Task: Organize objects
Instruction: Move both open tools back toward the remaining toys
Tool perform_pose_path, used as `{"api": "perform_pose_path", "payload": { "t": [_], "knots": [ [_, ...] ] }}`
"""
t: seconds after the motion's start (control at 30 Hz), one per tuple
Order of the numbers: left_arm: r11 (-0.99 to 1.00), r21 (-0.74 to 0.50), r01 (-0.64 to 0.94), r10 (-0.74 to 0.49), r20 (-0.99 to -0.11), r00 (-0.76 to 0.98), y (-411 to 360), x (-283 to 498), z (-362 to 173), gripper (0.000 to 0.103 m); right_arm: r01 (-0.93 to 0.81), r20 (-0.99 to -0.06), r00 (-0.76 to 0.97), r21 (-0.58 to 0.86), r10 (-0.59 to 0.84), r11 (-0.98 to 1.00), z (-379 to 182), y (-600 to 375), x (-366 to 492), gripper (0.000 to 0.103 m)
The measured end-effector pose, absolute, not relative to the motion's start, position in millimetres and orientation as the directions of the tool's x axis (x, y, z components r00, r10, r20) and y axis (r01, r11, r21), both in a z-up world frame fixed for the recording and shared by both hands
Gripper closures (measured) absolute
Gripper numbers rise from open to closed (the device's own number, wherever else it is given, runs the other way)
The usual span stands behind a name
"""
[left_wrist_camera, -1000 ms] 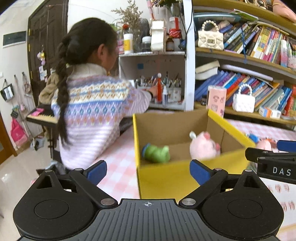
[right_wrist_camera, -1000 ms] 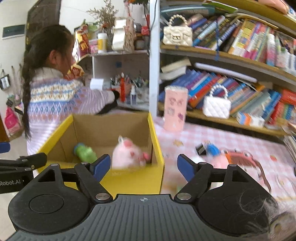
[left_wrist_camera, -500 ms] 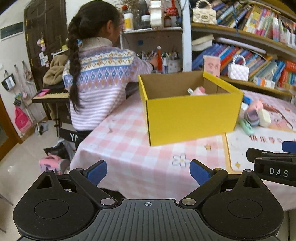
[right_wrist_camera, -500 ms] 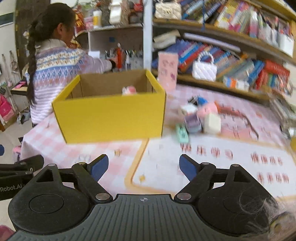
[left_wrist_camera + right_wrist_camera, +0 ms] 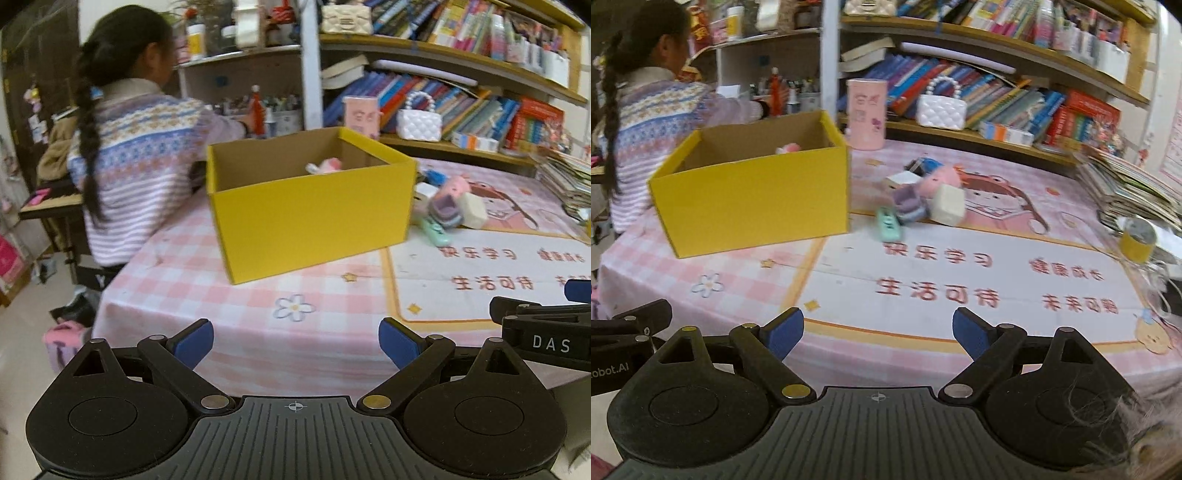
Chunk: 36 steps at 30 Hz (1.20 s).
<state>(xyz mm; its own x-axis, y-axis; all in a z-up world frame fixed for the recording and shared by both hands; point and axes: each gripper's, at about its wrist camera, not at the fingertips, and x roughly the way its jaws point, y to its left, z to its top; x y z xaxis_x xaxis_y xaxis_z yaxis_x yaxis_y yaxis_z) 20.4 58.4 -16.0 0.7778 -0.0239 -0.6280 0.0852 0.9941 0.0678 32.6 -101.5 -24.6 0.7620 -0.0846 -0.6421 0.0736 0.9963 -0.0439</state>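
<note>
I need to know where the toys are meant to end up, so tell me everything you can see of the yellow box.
The yellow box is an open-topped rectangular carton, bright yellow outside and plain brown cardboard inside. It has no lid or flaps showing. It sits upright on the pink checked tablecloth, near the table's far left side, in front of a seated person. Something pink peeks above its rim from inside. A heap of small toys lies just to its right; whether any touches the box is unclear. Neither gripper is near it.
</note>
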Motion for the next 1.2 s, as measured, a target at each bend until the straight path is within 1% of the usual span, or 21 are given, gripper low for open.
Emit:
{"api": "perform_pose_path", "payload": {
  "t": [0.4, 0.63, 1.2],
  "knots": [
    [0.971, 0.051, 0.234, -0.143, -0.661, 0.737, 3, 41, -25, 0.005, 0.206, -0.669, 0.717, -0.068, -0.198, 0.976, -32, -153, 27, 0.015],
    [0.952, 0.084, 0.295, -0.170, -0.657, 0.735, -34, 53, -26, 0.005, 0.284, -0.703, 0.672, -0.048, -0.234, 0.958, -38, -195, 38, 0.015],
    [0.933, 0.097, 0.347, -0.188, -0.690, 0.699, -112, 93, -39, 0.005, 0.246, -0.759, 0.620, -0.052, -0.199, 0.968, -51, -263, 86, 0.015]
  ]
}}
